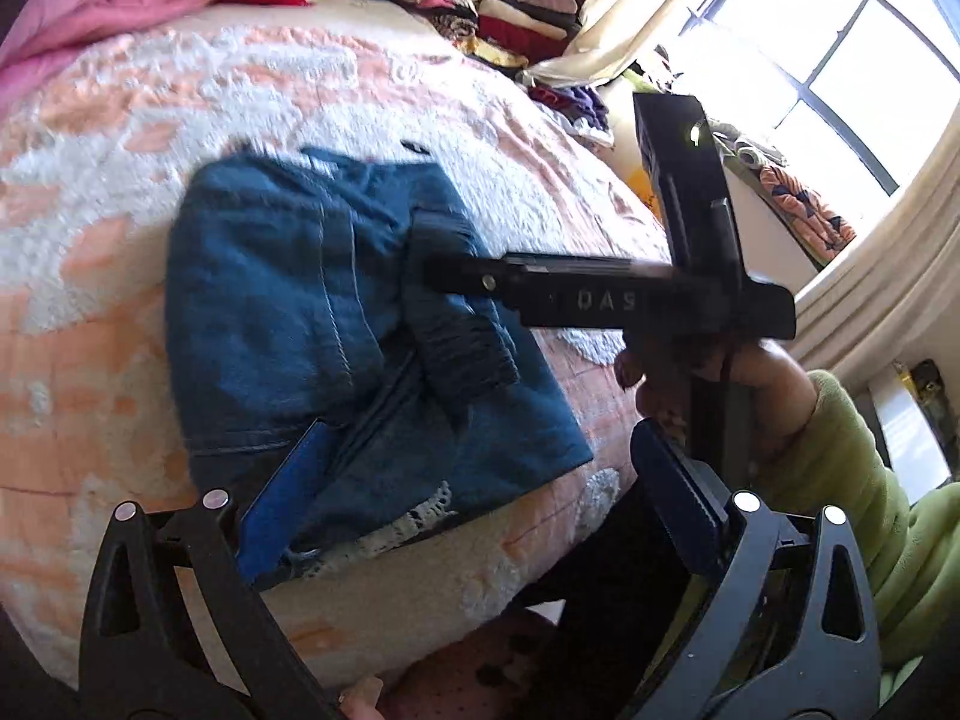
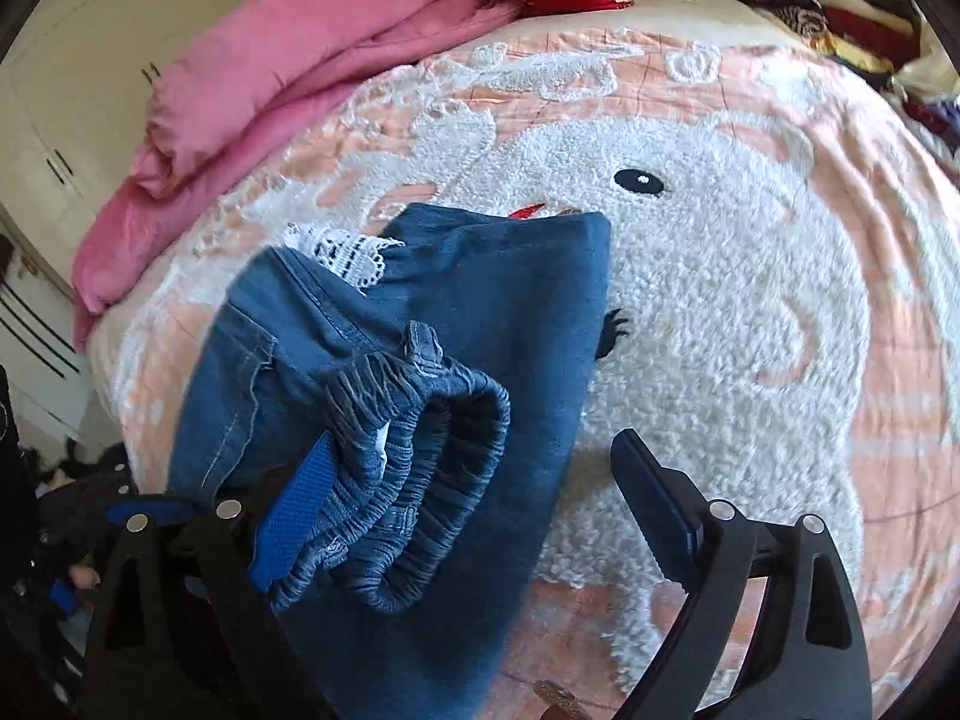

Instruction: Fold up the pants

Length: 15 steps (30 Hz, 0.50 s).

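I see both grippers spread wide, gripping nothing; the pants [image 2: 384, 396] lie just ahead, waistband nearest the right gripper [image 2: 474, 516], left gripper [image 1: 480, 498] at the lace hems.

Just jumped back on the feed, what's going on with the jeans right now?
A person with a claw in each hand is folding blue pants on the bed's pink-and-white blanket. The pants already lie folded into a compact bundle, elastic waistband on top. Both claws stand open. The right claw has the waistband between its fingers, not clamped; the left claw hangs over the bundle's lace-trimmed end. Stacked folded clothes sit at the bed's far side.
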Motion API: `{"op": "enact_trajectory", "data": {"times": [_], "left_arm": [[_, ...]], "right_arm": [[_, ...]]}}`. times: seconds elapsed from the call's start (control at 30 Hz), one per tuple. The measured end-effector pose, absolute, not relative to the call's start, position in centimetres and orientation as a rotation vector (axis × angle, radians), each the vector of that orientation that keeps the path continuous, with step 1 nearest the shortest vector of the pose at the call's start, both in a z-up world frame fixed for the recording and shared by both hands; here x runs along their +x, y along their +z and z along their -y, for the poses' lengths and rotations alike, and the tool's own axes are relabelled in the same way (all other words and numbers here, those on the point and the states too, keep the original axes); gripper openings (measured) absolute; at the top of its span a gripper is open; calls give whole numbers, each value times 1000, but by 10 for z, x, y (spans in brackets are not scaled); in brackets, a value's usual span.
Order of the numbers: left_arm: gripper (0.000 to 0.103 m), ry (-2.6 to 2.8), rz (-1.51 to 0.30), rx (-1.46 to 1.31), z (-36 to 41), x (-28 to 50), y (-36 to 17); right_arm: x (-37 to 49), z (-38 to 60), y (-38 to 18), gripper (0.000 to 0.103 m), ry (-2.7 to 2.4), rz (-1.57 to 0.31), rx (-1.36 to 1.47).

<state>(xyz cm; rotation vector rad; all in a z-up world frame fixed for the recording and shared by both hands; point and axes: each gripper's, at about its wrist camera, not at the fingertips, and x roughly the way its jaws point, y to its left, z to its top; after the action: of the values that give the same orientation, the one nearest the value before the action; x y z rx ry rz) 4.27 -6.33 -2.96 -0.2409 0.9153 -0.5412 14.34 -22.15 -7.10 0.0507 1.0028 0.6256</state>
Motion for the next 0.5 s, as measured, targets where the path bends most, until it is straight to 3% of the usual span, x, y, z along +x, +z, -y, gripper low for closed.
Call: {"op": "enact_trajectory", "data": {"times": [0.5], "left_arm": [[93,-353,-868,-131,30,69,-11]], "right_arm": [[127,248,-36,91,606,-897,85]]}}
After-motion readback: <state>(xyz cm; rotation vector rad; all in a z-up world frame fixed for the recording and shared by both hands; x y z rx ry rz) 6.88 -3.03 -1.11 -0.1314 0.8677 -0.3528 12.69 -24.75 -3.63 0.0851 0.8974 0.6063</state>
